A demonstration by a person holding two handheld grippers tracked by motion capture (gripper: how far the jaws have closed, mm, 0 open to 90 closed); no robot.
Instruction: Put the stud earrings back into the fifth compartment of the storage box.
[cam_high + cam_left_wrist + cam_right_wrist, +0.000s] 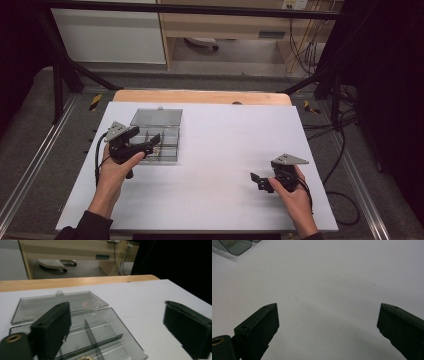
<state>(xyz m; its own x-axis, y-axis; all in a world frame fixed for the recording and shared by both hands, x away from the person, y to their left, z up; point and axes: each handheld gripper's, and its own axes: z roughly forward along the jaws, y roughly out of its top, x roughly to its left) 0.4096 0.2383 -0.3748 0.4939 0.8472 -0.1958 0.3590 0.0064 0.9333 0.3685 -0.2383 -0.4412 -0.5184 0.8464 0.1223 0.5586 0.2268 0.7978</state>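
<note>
My left gripper point(150, 145) hovers over clear compartment box point(162, 142), lid open flat behind, jaws apart, empty. Right gripper point(260, 181) idle over white table point(220, 150), jaws apart. I judge reach-in step (small gold item in near compartment?); next: lower, centre, close.

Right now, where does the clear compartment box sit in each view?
High view: box left of centre, lid open toward the far edge, under the left gripper.
Left gripper view: box at lower centre, between the jaws.
Right gripper view: one corner at top left.
Shared landmark: white tabletop.
</note>
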